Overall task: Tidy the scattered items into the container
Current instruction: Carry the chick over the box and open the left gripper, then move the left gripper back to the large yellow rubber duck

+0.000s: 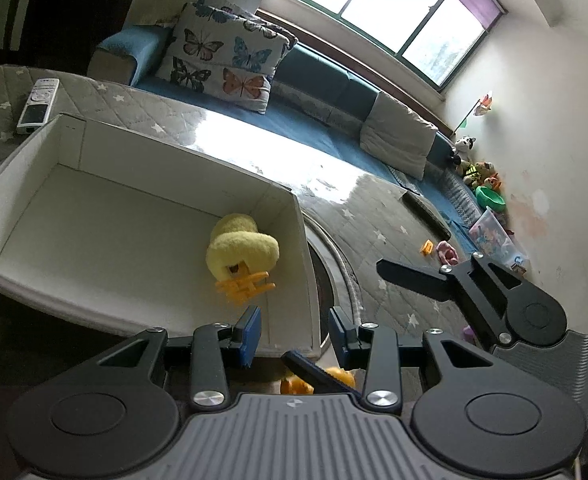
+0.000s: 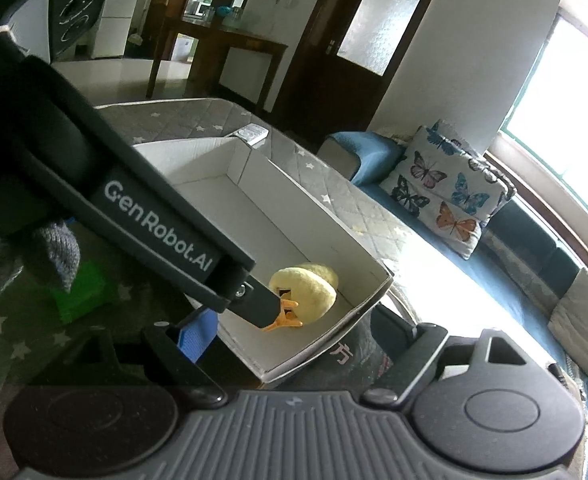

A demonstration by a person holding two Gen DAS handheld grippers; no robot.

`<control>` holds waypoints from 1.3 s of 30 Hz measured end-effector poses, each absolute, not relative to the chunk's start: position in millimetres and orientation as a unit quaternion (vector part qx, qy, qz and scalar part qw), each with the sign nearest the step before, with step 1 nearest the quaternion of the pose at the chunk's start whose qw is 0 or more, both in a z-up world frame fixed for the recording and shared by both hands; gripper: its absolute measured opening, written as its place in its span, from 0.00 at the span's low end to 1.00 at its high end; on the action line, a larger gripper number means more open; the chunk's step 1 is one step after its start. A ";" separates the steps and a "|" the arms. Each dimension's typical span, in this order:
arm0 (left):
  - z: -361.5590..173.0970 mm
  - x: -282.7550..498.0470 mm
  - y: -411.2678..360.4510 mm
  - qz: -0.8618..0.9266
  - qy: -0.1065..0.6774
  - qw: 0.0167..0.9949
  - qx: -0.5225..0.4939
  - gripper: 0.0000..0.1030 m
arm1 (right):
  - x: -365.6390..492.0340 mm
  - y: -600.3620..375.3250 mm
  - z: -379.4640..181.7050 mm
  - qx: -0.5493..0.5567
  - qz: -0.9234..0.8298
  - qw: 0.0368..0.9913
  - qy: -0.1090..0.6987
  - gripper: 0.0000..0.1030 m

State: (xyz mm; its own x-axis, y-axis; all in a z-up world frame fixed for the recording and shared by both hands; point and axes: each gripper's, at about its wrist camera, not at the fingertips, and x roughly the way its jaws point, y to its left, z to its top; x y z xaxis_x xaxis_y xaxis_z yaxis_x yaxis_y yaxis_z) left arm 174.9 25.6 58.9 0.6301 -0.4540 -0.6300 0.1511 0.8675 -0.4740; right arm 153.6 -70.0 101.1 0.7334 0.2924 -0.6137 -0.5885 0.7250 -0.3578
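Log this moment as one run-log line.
stage: toy dropped in | yellow duck plush: lying in white box | left tongs: open, empty | right tongs: open, empty | pink toy: on mat

Both wrist views, seemingly close, share box (image 1: 141,208)

Pretty bright room, daylight pours through a big window (image 1: 390,4) with a dark green frame set in a white wall (image 1: 534,92). Under it runs a long blue sofa (image 1: 322,92) with a butterfly cushion (image 1: 221,60) and a plain grey cushion (image 1: 398,136). A grey star-print quilted mat (image 1: 378,248) lies in front. A dark wooden door (image 2: 358,32) and a wooden table (image 2: 221,48) sit further back.
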 end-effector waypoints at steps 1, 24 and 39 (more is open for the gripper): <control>59.1 171.0 25.4 -0.171 0.393 0.883 -0.191 0.38 | 148.9 -69.5 101.5 -0.275 0.247 0.890 0.266 0.84; 21.5 92.2 4.5 -0.160 0.398 0.889 -0.158 0.38 | 51.0 -114.1 44.1 -0.128 0.193 0.929 0.287 0.82; 5.7 92.2 -16.1 -0.181 0.421 0.874 -0.161 0.38 | 46.0 -109.4 15.1 -0.104 0.200 0.921 0.316 0.47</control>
